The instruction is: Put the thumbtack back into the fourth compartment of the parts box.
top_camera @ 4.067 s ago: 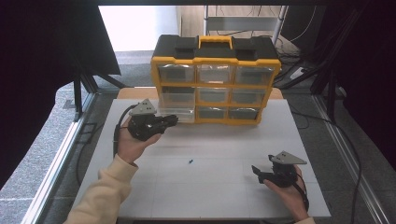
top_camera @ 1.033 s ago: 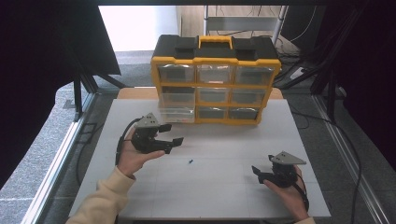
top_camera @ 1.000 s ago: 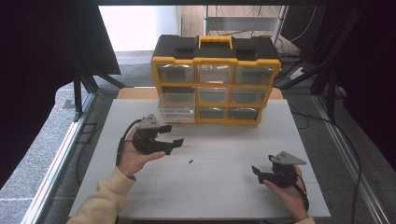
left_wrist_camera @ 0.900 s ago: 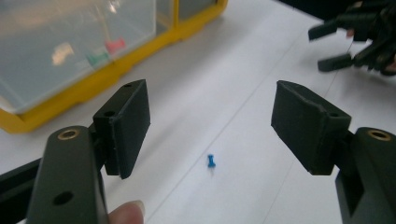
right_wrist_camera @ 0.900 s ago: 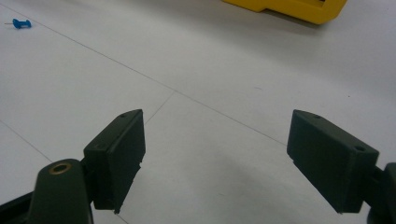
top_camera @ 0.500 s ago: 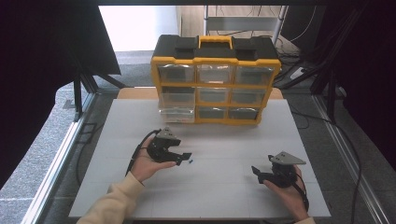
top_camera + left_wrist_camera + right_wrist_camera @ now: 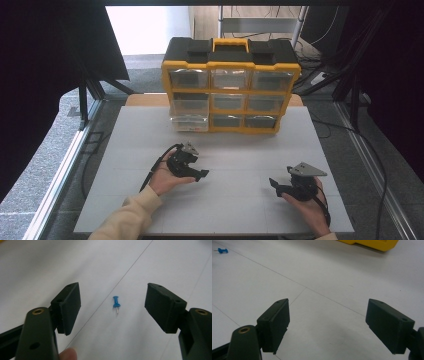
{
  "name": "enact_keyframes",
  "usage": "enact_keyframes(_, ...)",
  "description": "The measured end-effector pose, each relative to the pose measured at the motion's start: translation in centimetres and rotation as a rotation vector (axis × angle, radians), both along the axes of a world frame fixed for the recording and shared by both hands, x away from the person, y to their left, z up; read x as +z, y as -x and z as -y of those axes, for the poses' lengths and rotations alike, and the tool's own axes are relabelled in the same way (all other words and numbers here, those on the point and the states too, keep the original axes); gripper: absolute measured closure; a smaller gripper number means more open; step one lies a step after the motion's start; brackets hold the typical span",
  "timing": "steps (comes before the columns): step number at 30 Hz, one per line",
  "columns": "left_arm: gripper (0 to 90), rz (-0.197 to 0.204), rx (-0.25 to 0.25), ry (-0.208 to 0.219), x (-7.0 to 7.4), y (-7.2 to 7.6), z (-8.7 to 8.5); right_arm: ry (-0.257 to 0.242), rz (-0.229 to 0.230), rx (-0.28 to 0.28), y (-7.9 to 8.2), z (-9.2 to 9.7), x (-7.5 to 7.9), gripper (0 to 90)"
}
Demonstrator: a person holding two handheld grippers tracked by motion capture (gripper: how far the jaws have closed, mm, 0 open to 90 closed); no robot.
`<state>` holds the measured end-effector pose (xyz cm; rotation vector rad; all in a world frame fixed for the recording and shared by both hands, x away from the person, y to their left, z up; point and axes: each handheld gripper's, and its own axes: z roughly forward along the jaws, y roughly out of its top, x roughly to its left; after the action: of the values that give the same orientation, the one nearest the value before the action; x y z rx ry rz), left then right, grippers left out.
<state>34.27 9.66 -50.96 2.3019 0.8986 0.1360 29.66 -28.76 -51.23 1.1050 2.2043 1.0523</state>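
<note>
The left tool [image 7: 200, 174], a black two-jaw piece held in the person's left hand [image 7: 165, 177], hangs low over the middle of the white worktop [image 7: 240, 150] with its jaws wide apart and nothing between the pads. The right tool [image 7: 275, 184], black with a grey three-cornered plate on top, sits in the right hand [image 7: 307, 202] near the worktop's right front, its jaws also standing apart and bare. At the far edge stands the large yellow and black plastic organiser case [image 7: 230, 85] with clear drawers and a yellow carry handle; one lower left drawer [image 7: 189, 122] juts out from its face. In the left gripper view a small blue push pin [image 7: 116, 303] lies on the worktop, framed between the two jaws but beyond them, touching neither, its metal point aimed toward the camera. In the right gripper view the same pin [image 7: 222, 250] lies far off at the upper left.
</note>
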Motion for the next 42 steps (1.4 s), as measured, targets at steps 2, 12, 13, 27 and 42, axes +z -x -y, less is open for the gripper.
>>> enact_keyframes(2,29.0,-0.017,0.003,-0.018,-0.6,-0.3,0.4,-0.001,-0.003,0.001,0.0,0.0,0.0,19.6)
enact_keyframes(12,49.0,0.008,-0.022,-0.119,-1.4,-0.2,1.4,0.001,-0.004,-0.001,0.0,0.0,-0.1,19.7)
enact_keyframes(13,51.4,0.01,-0.028,-0.124,-1.4,-0.1,1.4,0.001,-0.004,-0.002,0.0,0.0,-0.1,19.7)
enact_keyframes(27,82.4,-0.015,-0.038,-0.132,-1.1,-0.4,2.0,0.001,-0.003,-0.002,0.0,0.0,-0.1,19.8)
enact_keyframes(42,82.8,-0.023,-0.029,-0.06,-1.0,-0.5,1.2,0.001,-0.002,-0.004,0.0,0.1,0.0,19.7)
